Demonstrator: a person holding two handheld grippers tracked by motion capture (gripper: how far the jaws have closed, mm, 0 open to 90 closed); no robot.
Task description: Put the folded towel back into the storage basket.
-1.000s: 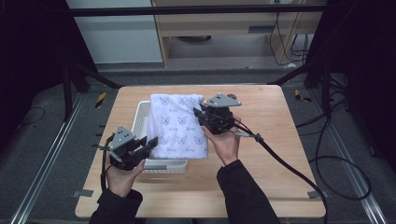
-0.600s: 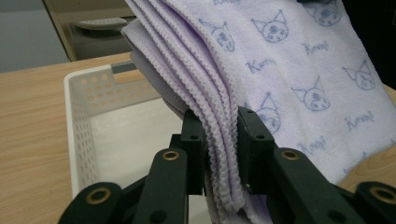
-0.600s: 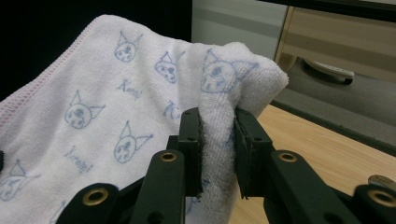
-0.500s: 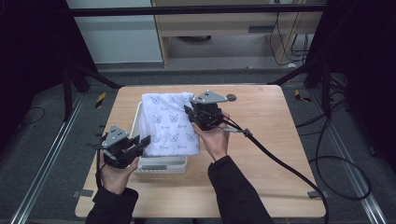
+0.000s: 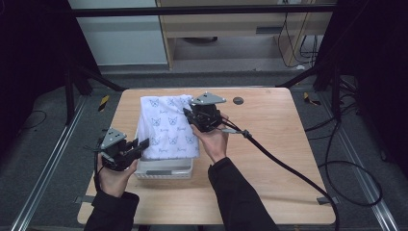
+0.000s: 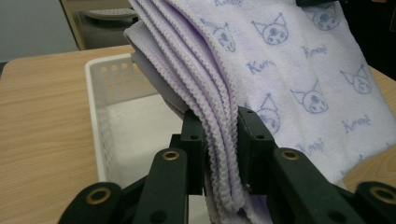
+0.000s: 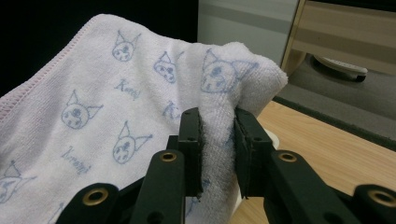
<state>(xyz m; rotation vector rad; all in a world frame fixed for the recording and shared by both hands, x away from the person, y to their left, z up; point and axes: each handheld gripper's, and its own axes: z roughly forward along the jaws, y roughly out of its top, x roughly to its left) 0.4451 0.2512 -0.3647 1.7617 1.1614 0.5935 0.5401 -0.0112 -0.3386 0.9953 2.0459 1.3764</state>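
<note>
One wooden table (image 5: 269, 159), one white basket (image 5: 166, 168), one towel (image 5: 166, 127) and two hand-held grippers are on record.

At the left of the high view, the left gripper (image 5: 139, 144) sits in the person's left hand (image 5: 113, 173), just beside the basket's left end. The left gripper view shows its two jaws clamped on the towel's stacked edges (image 6: 219, 140) (four or so scalloped hems are pinched together), with the perforated basket wall (image 6: 116, 81) and its bare floor directly below.

The single towel, pale lilac with a repeated blue cat-face print and script lettering, hangs folded over the basket, covering most of it; the basket's near end remains exposed.

To the right, the right gripper (image 5: 190, 113), carried by the right hand (image 5: 211, 139), meets the towel's upper right corner. The right gripper view confirms both jaws closed on a bunched fold of that towel (image 7: 219, 126). One black cable (image 5: 284, 161) trails from this gripper across the table to the right.
</note>
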